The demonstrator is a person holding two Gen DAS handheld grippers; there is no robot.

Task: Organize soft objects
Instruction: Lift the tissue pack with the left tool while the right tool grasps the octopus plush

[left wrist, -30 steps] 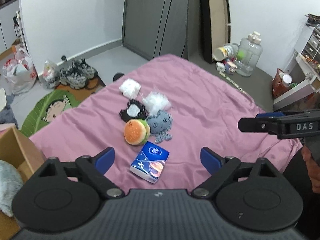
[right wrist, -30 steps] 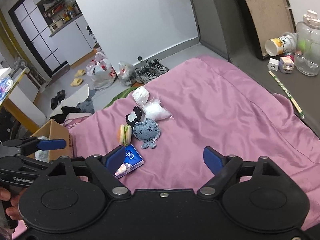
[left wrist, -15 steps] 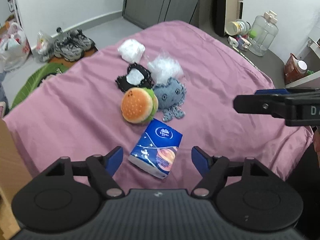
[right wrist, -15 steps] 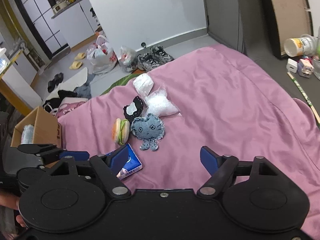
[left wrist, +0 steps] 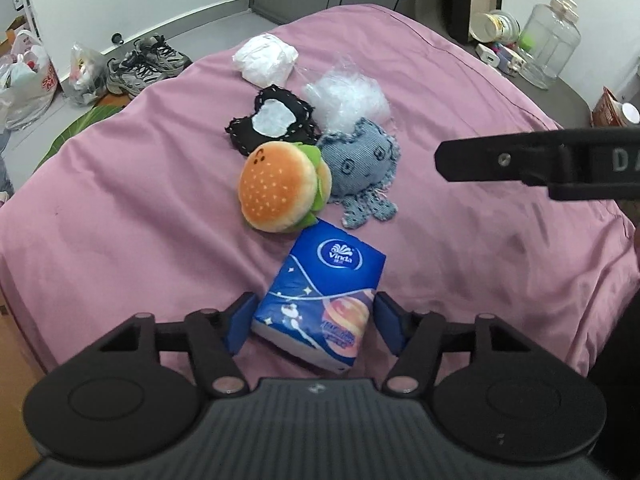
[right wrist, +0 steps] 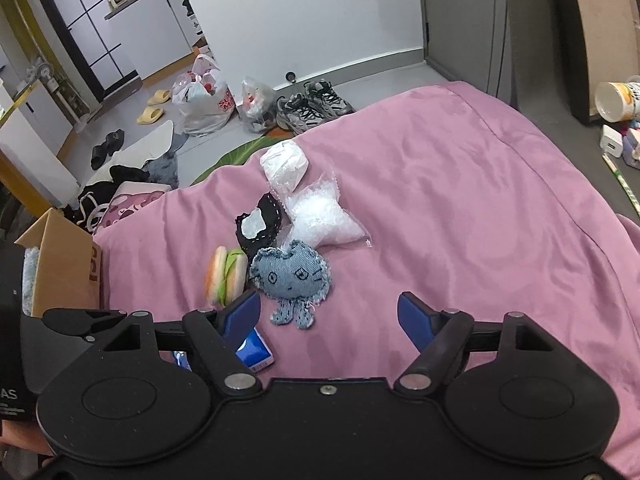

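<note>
a: where's the tissue pack [left wrist: 320, 304] right now?

b: on the pink bed [left wrist: 120, 208], nearest of the cluster, with its near end sitting between the fingers of the left gripper [left wrist: 311, 323]. its long axis runs away from the gripper, tilted a little to the right toward the burger plush [left wrist: 280, 188].

a: are the fingers on it?

b: they've just been closing in with the pack between them. the blue pads sit right at its two long sides, but i can't tell for sure that they press yet; it looks like a near-touch rather than a firm hold.

a: and the other hand?

b: the right gripper [right wrist: 328, 320] hangs with its fingers wide and nothing between them, just short of the denim octopus [right wrist: 292, 276]. so the left is plainly the nearer one for the pack; the cardboard box [right wrist: 60, 264] stands off the bed's left edge.
</note>
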